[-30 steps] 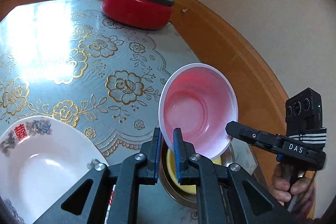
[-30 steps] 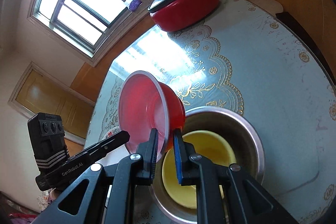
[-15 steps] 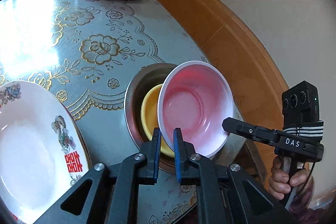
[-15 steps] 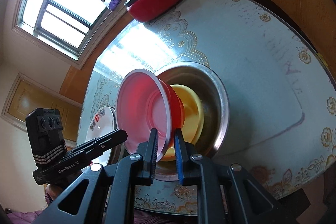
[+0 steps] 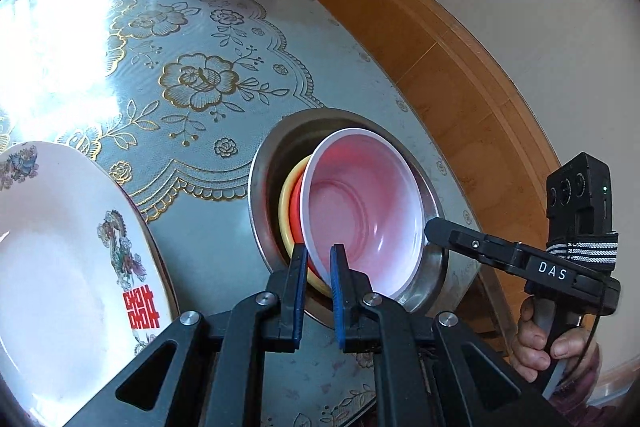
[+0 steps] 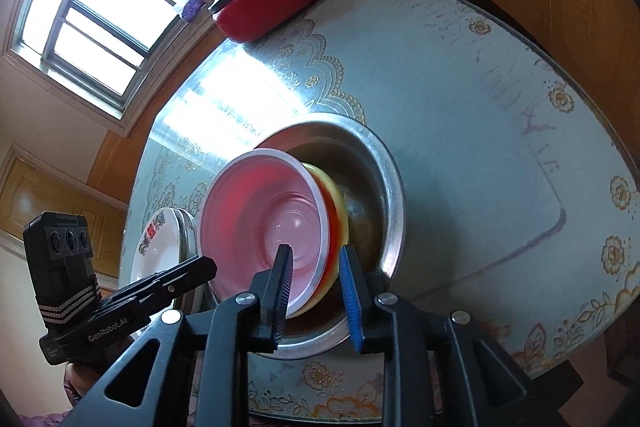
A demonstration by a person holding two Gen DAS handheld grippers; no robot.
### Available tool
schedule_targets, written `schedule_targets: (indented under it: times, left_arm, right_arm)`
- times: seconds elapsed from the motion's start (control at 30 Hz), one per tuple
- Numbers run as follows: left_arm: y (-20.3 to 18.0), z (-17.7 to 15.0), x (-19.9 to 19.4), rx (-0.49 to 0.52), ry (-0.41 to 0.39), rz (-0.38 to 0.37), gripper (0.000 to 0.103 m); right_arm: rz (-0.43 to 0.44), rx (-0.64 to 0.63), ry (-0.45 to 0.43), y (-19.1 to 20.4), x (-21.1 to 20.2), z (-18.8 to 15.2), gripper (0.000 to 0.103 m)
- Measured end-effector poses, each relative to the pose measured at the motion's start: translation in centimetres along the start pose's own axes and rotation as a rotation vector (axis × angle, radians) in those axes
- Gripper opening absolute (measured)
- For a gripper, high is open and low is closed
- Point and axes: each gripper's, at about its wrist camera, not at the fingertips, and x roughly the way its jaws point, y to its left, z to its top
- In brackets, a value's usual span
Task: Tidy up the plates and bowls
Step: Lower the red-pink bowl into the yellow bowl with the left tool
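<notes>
Bowl work: left hand-held gripper [image 5: 316, 267] pinches the red, white-rimmed plastic bowl [image 5: 360, 211] inside the yellow bowl [image 5: 285, 203]; right hand-held gripper [image 6: 316, 263] jaws opening around its rim.

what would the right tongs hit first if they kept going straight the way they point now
Most likely the red bowl: its rim sits between the right tongs, whose jaws are opening. Past it come the yellow bowl and the metal basin, though depth is unclear.
</notes>
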Motion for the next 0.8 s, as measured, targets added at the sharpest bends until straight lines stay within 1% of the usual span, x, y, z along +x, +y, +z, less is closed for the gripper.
schedule_targets:
  times: [0.1, 0.27, 0.37, 0.6, 0.67, 0.7, 0.8]
  left_arm:
    - [0.0, 0.1, -0.1, -0.001, -0.001, 0.003, 0.011]
    - [0.0, 0.2, 0.0, 0.009, -0.010, 0.018, 0.013]
    - [0.2, 0.2, 0.0, 0.010, -0.012, 0.013, 0.013]
    - [0.0, 0.4, 0.2, 0.049, -0.022, 0.033, 0.013]
    - [-0.1, 0.3, 0.4, 0.062, -0.027, 0.039, 0.013]
    - [-0.2, 0.3, 0.5, 0.065, -0.027, 0.039, 0.013]
    - [0.0, 0.3, 0.7, 0.062, -0.023, 0.029, 0.015]
  right_arm:
    - [-0.053, -0.053, -0.020, 0.7, -0.2, 0.4, 0.027]
    - [-0.151, -0.143, -0.034, 1.7, 0.3, 1.1, 0.027]
    - [-0.188, -0.200, -0.019, 2.3, 0.9, 1.2, 0.027]
    - [-0.307, -0.380, 0.026, 4.0, 3.1, 1.0, 0.027]
    - [-0.324, -0.406, 0.045, 4.0, 3.8, 1.0, 0.024]
    - [-0.332, -0.415, 0.048, 4.0, 4.0, 0.9, 0.021]
    - [-0.355, -0.460, 0.040, 4.1, 4.3, 0.6, 0.015]
